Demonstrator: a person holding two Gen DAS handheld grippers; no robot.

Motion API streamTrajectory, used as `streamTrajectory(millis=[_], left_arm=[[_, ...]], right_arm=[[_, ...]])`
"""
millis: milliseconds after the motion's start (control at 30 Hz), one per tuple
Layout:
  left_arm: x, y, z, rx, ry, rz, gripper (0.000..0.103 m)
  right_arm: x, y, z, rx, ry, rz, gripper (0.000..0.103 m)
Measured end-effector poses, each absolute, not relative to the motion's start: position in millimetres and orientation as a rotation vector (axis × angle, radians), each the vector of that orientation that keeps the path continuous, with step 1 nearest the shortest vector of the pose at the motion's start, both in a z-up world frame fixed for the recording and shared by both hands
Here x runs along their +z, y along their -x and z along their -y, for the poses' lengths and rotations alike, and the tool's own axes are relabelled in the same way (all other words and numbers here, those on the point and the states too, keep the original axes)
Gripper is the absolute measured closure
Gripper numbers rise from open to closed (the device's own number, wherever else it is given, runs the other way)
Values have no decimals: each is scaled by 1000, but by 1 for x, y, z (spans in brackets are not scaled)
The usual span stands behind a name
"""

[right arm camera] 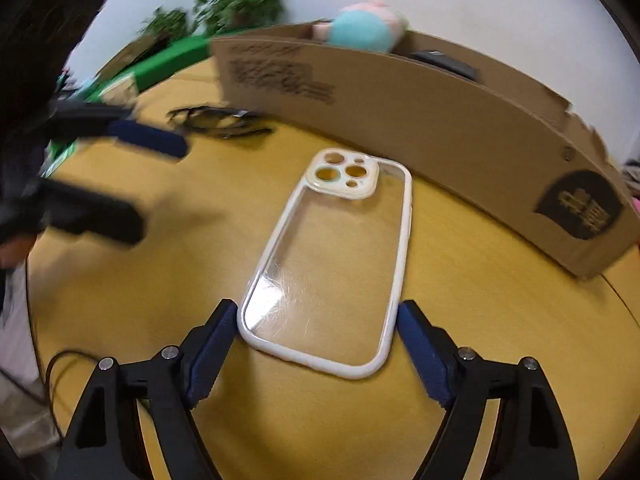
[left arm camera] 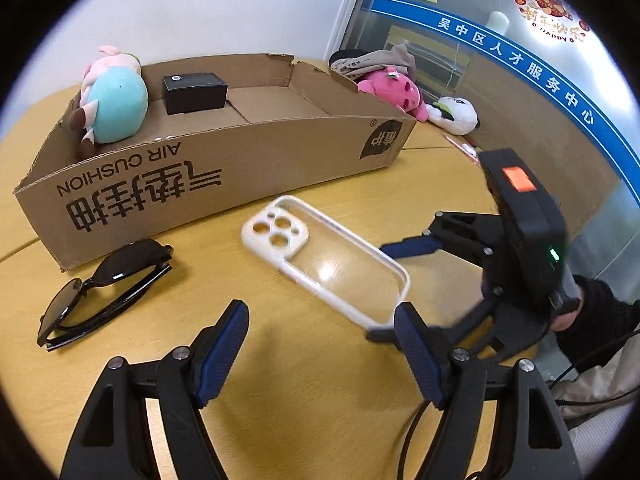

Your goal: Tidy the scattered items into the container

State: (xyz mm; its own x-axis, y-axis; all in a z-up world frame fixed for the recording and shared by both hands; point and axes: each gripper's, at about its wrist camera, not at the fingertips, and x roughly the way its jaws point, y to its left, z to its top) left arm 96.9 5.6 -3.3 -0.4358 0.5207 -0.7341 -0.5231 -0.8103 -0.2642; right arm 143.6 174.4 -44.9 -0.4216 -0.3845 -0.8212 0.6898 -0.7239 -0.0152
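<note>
A clear phone case (right arm camera: 328, 264) with a white rim lies flat on the yellow wooden desk (right arm camera: 160, 300), its camera cut-outs turned toward the cardboard box (right arm camera: 420, 120) that stands just behind it. The right tool (right arm camera: 316, 320) straddles the case's near end: its blue pads (right arm camera: 216, 336) sit on either side of the white rim, very close to it or just touching, and the case rests on the desk with no sign of a firm squeeze, so the tool reads as released around the case rather than clenched on it. In the left wrist view the same tool comes in from the right, held by a hand in a dark sleeve (left arm camera: 596, 320). The left tool (left arm camera: 320, 332) hangs above the bare desk with its jaws spread wide and nothing between them. Folded black sunglasses (left arm camera: 100, 288) lie on the desk near the box's front corner, well apart from the case. Inside the box rest a teal and pink plush toy (left arm camera: 114, 100) at one end and a small black box (left arm camera: 195, 92) beside it. Behind the box, outside it, sit a pink plush (left arm camera: 394, 92) and a white panda plush (left arm camera: 456, 114).
</note>
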Motion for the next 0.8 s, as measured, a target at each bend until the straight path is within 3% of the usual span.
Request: streamTrajectory(millis=[233,433,567,800], left_arm=[[-10,-88,-7,2181,1178,-86,29],[-27,-99,-46,1944,1213,-381,29],[-36,-123,-78,1730,1131,-606,23],[-39,-102,-85,1660,1165,-586,22]], right_arm=[[-49,-185,-185,-1831,-992,-632,18],[-48,-200,-223,-1490,-917,-816,17],[-50,-178,-239,-1426,-970,-910,12],[-48,-164,-235,-1478,-1068,-846,9]])
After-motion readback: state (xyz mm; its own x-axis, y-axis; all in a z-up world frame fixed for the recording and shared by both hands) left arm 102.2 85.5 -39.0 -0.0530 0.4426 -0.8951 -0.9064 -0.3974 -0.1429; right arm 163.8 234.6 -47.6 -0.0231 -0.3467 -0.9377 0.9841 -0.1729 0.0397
